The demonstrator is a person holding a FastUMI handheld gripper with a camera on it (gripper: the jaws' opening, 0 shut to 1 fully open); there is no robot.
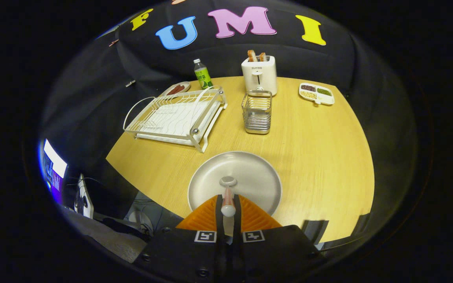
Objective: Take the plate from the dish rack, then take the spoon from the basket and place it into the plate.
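A round pale grey plate lies flat on the wooden table, just ahead of my fingers. My gripper is shut on the handle of a spoon, whose bowl hangs over the middle of the plate. I cannot tell whether the bowl touches the plate. Beyond the plate stands the wire basket, nothing showing inside it. The white dish rack stands left of the basket with no dishes in it.
A white toaster with two bread slices stands behind the basket. A green bottle and a small dish sit behind the rack. A divided snack tray lies at the far right. A lit screen is off the table's left.
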